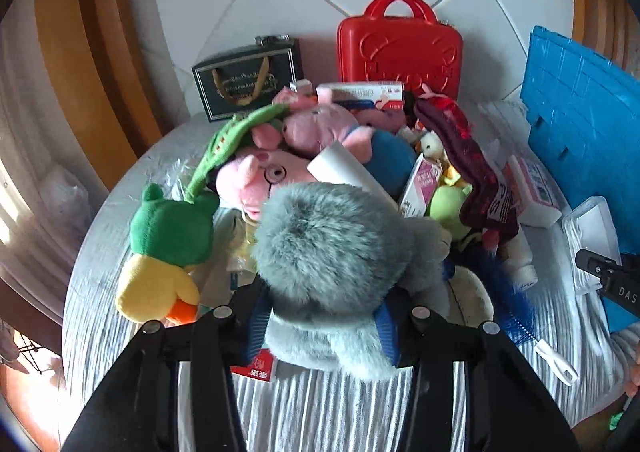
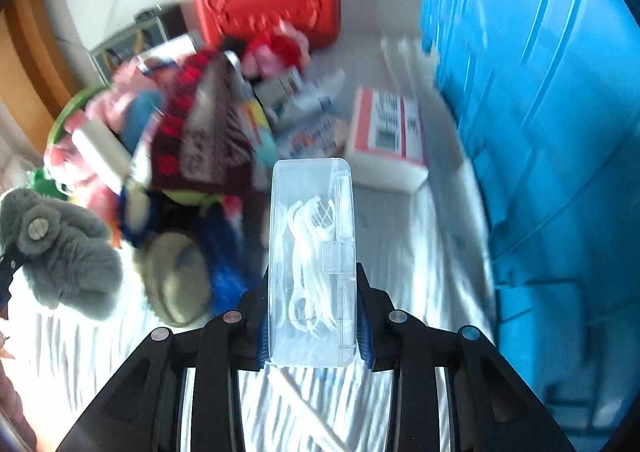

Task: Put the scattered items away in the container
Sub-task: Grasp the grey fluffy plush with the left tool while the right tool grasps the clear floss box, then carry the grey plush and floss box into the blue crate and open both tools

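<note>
Right wrist view: my right gripper (image 2: pixel 314 326) clamps a light, rigid, slippery clear floss-pick box (image 2: pixel 312 264) by its long sides; my left gripper (image 1: pixel 322 326) squeezes a soft grey plush toy (image 1: pixel 336 252).
</note>
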Action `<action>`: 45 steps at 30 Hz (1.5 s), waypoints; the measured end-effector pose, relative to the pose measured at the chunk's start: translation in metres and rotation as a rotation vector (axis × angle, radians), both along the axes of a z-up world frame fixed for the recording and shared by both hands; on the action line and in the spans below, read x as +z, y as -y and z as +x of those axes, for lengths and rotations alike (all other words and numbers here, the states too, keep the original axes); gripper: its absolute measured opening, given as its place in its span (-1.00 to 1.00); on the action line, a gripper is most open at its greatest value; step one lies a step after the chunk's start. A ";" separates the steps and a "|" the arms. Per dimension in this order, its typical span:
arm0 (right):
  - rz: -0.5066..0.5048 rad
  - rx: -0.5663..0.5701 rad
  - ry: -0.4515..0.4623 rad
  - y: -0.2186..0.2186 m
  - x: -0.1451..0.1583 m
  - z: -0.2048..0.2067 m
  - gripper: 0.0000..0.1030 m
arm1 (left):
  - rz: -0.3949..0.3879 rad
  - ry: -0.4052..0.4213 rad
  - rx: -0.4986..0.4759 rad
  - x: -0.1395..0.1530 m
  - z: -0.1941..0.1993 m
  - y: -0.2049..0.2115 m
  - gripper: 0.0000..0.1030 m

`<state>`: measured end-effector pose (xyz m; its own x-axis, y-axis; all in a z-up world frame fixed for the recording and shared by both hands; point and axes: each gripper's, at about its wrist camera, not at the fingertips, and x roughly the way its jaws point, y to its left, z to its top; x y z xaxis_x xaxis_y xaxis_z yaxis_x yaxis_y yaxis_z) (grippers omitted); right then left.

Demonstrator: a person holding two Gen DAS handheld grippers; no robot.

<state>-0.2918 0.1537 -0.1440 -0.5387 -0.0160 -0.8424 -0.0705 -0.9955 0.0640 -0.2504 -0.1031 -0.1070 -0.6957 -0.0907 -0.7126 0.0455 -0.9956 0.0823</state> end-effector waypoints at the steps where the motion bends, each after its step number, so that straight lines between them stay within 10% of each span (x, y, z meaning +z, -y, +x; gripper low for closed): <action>1: 0.001 0.000 -0.022 0.001 0.010 0.000 -0.38 | -0.005 -0.020 0.003 0.010 0.001 0.000 -0.13; 15: 0.080 -0.041 -0.408 0.020 0.152 0.073 -0.38 | 0.029 -0.353 -0.137 0.123 0.046 -0.042 -0.13; 18: 0.090 -0.080 -0.482 0.006 0.179 0.092 -0.38 | 0.037 -0.408 -0.183 0.145 0.050 -0.068 -0.91; 23: 0.116 -0.170 -0.539 -0.036 0.209 0.102 -0.37 | 0.054 -0.435 -0.250 0.168 0.030 -0.124 -0.91; 35: 0.102 -0.064 -0.483 -0.101 0.201 0.075 -0.37 | 0.126 -0.085 -0.141 0.079 -0.023 -0.136 -0.91; 37: 0.083 -0.058 -0.474 -0.105 0.199 0.068 -0.38 | 0.114 -0.059 -0.126 0.066 -0.022 -0.125 -0.82; 41: 0.050 -0.065 -0.498 -0.114 0.196 0.070 -0.37 | 0.093 0.003 -0.104 0.037 -0.021 -0.106 0.35; 45: 0.042 -0.114 -0.536 -0.129 0.206 0.076 -0.37 | 0.110 0.082 -0.096 0.006 -0.024 -0.098 0.41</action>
<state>-0.2159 0.2831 0.0616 -0.8890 0.0954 -0.4479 -0.1464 -0.9859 0.0805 -0.2746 -0.0055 -0.1006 -0.6363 0.0552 -0.7695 -0.0526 -0.9982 -0.0281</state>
